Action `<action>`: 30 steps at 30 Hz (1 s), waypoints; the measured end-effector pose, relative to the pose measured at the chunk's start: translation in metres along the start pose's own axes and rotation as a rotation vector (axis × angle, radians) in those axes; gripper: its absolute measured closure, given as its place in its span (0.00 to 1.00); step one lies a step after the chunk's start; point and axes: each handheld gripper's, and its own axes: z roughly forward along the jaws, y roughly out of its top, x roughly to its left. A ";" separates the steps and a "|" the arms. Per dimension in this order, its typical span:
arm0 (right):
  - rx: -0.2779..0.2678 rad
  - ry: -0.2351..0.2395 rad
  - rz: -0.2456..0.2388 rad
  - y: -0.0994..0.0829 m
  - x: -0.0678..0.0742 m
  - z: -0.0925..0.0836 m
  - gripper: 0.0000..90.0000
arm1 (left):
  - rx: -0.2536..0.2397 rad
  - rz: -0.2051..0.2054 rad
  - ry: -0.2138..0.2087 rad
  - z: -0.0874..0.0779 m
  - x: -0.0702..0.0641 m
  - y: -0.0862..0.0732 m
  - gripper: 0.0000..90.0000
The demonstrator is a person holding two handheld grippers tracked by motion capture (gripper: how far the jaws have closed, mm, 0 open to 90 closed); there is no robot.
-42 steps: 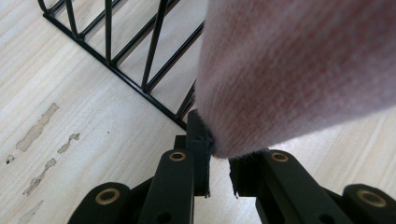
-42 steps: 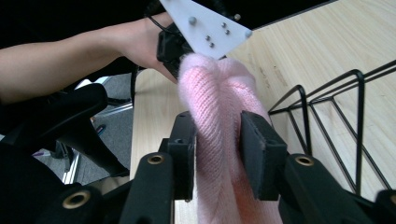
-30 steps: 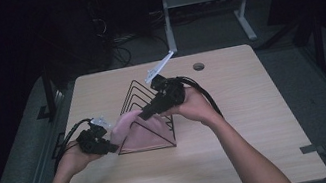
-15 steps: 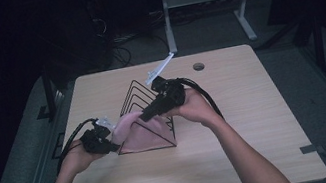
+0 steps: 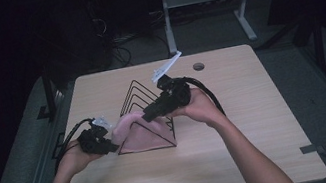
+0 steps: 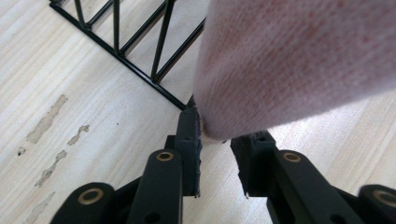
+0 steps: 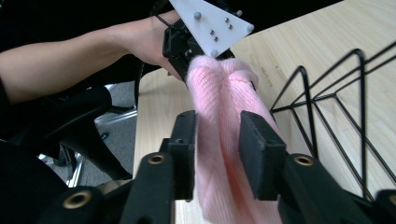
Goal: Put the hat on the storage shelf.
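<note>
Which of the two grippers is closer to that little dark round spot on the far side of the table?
Right. The right gripper is at the wire rack, just short of the round spot; the left gripper sits farther away at the pink cloth's near-left end.

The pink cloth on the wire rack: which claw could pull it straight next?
Probably the right claw: its jaws straddle the pink cloth mid-length, having just opened. The left claw only meets the cloth's edge.

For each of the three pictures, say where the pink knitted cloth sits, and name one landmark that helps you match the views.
High view: pink cloth at centre-left, draped over the black wire rack.
Left gripper view: cloth upper right, above the fingers.
Right gripper view: cloth centre, between the fingers.
Shared landmark: the wire rack.
</note>
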 end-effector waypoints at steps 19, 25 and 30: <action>-0.046 -0.199 0.130 -0.062 -0.010 -0.069 0.41 | -0.078 -0.023 -0.025 -0.020 -0.007 -0.012 0.63; -0.036 -0.255 0.157 -0.090 -0.009 -0.085 0.37 | -0.098 -0.032 -0.028 -0.024 -0.010 -0.019 0.60; -0.045 -0.304 0.190 -0.121 -0.006 -0.097 0.36 | -0.111 -0.041 -0.031 -0.026 -0.011 -0.025 0.55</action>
